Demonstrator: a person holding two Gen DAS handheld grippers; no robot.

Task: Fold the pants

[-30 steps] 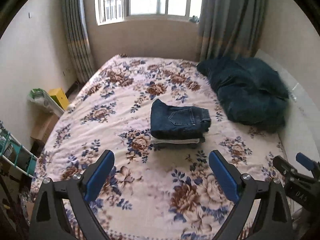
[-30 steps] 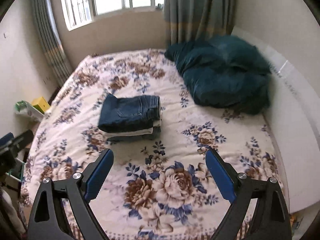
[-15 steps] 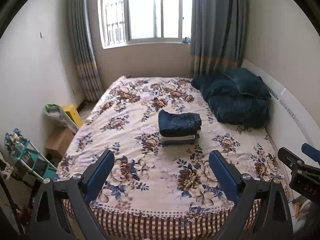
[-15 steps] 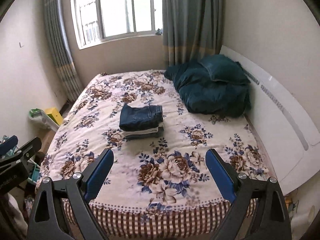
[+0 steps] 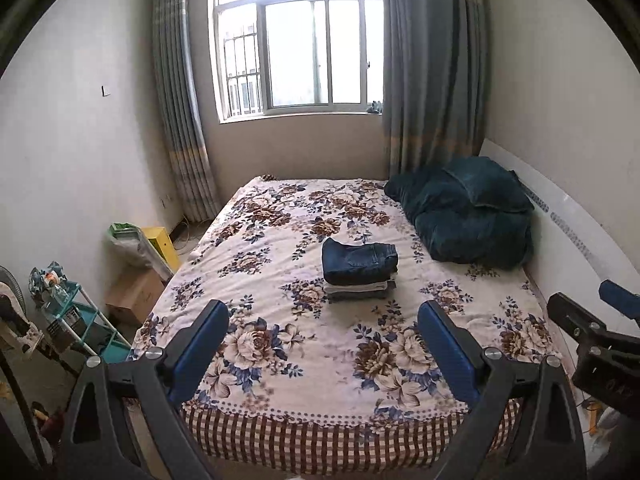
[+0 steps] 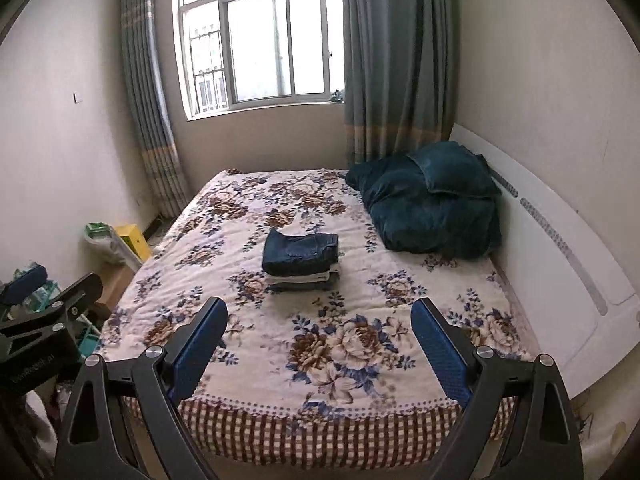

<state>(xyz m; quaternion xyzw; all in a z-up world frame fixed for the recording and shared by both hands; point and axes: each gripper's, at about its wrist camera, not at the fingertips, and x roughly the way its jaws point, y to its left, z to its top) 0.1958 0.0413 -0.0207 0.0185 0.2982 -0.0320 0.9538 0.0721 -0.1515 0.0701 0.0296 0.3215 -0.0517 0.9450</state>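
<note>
On the bed (image 5: 280, 320), folded jeans (image 5: 359, 258) top the stack; both tongs (image 5: 324, 344) (image 6: 320, 340) pulled back, spread apart, empty, folding apparently finished.

Dk blue jeans (image 5: 359, 260), folded, atop sm. stack of folded garments, mid-bed

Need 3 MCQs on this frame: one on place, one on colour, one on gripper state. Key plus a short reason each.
1. Where is the stack of folded pants?
A. middle of the bed
B. on the floor
C. on the windowsill

2. What colour is the top pair in the stack?
A. white
B. dark blue
C. red

3. What state are the two grippers in?
A. both shut on cloth
B. left open, right shut
C. both open and empty

Answers: 1 A, the stack sits mid-bed beside the teal bedding. 2 B, dark blue denim lies on top. 3 C, left gripper and right gripper have spread fingers holding nothing.
</note>
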